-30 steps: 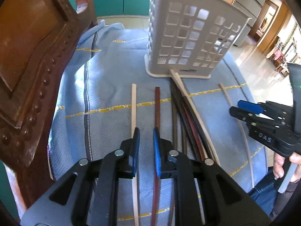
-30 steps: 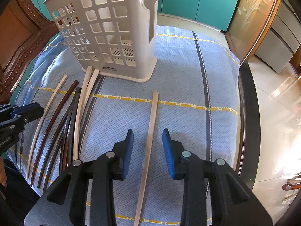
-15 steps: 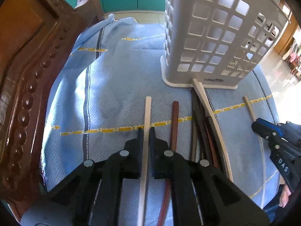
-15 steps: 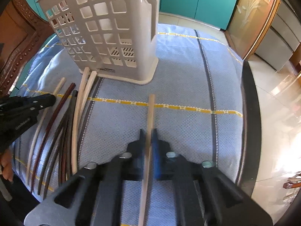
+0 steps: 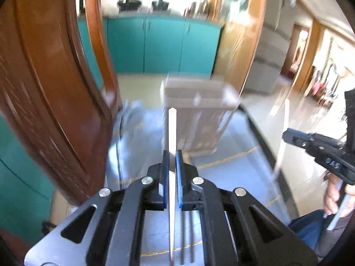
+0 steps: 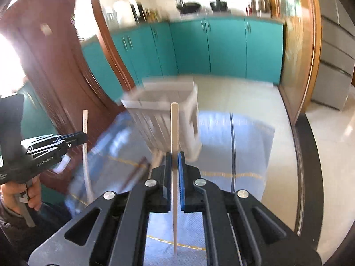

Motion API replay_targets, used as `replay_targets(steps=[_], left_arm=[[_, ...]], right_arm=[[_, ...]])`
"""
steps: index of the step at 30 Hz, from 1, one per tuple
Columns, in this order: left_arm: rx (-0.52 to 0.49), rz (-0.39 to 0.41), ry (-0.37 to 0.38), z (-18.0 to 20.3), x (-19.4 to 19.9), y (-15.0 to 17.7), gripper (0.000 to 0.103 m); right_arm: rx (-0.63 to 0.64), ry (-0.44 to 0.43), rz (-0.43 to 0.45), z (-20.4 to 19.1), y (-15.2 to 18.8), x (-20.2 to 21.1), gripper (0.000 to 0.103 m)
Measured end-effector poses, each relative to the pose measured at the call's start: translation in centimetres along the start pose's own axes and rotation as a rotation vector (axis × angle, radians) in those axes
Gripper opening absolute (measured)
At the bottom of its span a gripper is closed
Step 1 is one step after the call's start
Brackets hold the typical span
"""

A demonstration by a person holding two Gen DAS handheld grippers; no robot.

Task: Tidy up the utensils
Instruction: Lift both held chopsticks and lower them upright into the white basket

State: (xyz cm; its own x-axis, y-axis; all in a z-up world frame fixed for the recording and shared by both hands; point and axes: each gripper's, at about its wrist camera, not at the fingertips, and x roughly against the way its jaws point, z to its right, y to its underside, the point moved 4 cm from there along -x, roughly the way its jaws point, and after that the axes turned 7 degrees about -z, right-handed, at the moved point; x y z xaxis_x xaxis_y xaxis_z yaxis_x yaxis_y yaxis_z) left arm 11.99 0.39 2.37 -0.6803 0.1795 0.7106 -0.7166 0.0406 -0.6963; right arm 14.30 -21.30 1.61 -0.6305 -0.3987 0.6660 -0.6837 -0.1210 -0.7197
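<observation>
My left gripper (image 5: 172,158) is shut on a pale chopstick (image 5: 172,130) and holds it lifted, tip pointing at the white lattice utensil holder (image 5: 199,115). My right gripper (image 6: 175,159) is shut on a light wooden chopstick (image 6: 174,128), also raised, in front of the holder (image 6: 164,119). The right gripper with its chopstick shows in the left wrist view (image 5: 310,146). The left gripper with its chopstick shows in the right wrist view (image 6: 55,144). More dark chopsticks (image 6: 135,173) lie on the blue cloth (image 6: 221,155). Both views are blurred.
A carved wooden chair back (image 5: 44,88) rises close on the left. The round table's dark edge (image 6: 310,166) runs on the right. Teal cabinets (image 6: 210,48) stand beyond the table.
Both grippers closed on a chopstick each and lifted them off the cloth. Both cameras tilted up, so the holder now looks farther and lower.
</observation>
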Motion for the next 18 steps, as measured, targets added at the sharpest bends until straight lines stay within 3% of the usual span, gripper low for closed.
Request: replay_targets(steps=[5,9,12,14,18], left_arm=[[0.013,0.187,0.026,0.7,5.9,-5.0,0.007],[0.102,0.332,0.024,-0.2,7.8,-9.7,0.007],[0.205,0.421,0.05,-2.1,7.8,-11.8,0.007],[0.254,0.466,0.03,-3.0,7.3,-12.5,0.007],[0.334,0.506,0.004,-4.1,5.3,-12.9,0.007]], right_arm=[[-0.05,-0.058,0.188,-0.5,-6.2,5.1,0.007],[-0.13,-0.079,0.391,0.5,-10.8,7.5,0.006],[-0.185,-0.006,0.492,1.5,-12.0,6.9,0.007],[-0.187,0.046,0.51,2.0,-12.4,5.2,0.007],[-0.186,0.073,0.408,2.3,-12.1,0.4,0.006]])
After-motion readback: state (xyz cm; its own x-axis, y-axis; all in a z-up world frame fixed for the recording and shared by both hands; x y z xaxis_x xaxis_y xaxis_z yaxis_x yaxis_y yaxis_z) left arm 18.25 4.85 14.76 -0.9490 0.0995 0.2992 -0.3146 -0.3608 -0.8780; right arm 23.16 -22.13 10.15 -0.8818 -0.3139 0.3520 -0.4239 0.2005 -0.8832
